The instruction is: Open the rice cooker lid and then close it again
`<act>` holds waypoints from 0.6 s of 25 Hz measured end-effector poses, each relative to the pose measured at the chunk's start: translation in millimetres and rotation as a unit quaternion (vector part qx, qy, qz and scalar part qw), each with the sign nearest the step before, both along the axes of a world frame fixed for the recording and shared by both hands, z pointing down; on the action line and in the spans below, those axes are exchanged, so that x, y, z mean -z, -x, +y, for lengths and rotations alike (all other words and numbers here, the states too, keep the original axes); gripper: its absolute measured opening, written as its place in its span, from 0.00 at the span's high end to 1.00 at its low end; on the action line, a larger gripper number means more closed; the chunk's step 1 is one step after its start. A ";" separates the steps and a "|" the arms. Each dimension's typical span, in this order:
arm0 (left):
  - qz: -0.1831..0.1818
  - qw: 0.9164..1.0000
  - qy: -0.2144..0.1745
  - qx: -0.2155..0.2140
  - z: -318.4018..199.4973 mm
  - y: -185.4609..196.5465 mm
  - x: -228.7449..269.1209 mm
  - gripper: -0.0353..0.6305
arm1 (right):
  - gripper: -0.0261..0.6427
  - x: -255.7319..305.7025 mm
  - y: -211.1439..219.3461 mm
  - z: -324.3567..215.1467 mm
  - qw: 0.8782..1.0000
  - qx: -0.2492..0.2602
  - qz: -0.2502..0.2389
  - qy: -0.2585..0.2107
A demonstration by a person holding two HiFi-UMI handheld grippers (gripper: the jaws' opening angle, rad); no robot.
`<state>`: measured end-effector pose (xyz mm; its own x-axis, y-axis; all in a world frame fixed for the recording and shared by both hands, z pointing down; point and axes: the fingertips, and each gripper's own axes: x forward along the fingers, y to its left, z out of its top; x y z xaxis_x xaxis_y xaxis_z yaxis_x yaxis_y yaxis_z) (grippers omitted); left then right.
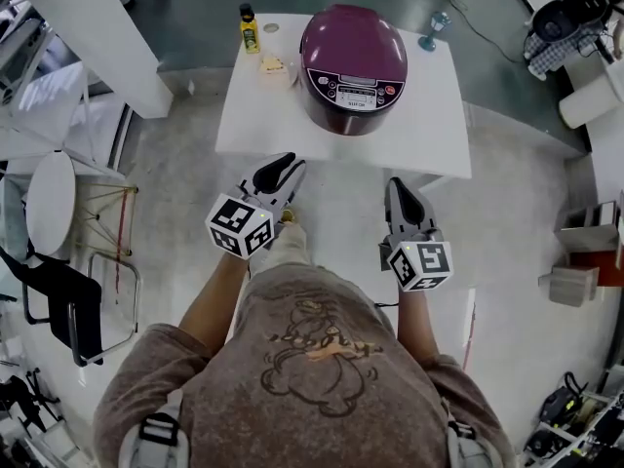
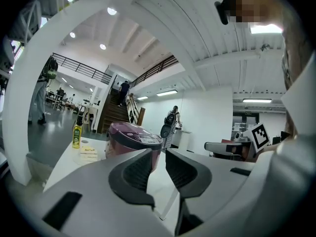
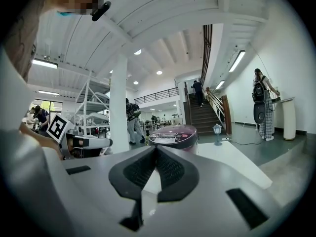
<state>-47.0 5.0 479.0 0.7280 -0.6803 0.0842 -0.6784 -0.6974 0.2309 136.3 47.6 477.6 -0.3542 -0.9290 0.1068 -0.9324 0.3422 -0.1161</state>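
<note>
Rice cooker point(image 1: 353, 66) on table point(image 1: 429, 135), lid point(image 1: 353, 32) down. Left gripper point(image 1: 286, 164) slightly parted, right gripper point(image 1: 396, 185) pinched together — both empty, short of table, aimed at cooker — fits approach or retreat.

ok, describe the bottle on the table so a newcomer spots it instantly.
Find the white table carrying the maroon rice cooker. At its far left corner stands a small bottle: yellow with a dark cap, unlike the blue goblet opposite.
</note>
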 end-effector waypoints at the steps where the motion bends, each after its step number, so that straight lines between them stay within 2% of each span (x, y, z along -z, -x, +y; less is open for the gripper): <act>1: 0.000 1.000 -0.001 0.006 1.5 1.3 -1.1 0.81 | 0.96 -2.2 0.0 1.0 1.000 -0.001 -0.001 0.001; 6: -0.017 0.999 -0.012 0.029 5.0 8.1 -5.5 0.90 | 0.96 -12.8 1.8 1.4 1.000 0.002 -0.003 0.009; 15: -0.022 0.998 0.003 0.059 0.9 23.7 -7.1 0.91 | 0.96 -19.4 5.4 -1.0 1.000 0.002 0.003 0.014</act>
<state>-70.7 5.9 486.0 0.6384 -0.7607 0.1179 -0.7653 -0.6107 0.2033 130.8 46.6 497.0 -0.3574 -0.9241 0.1351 -0.9317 0.3426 -0.1209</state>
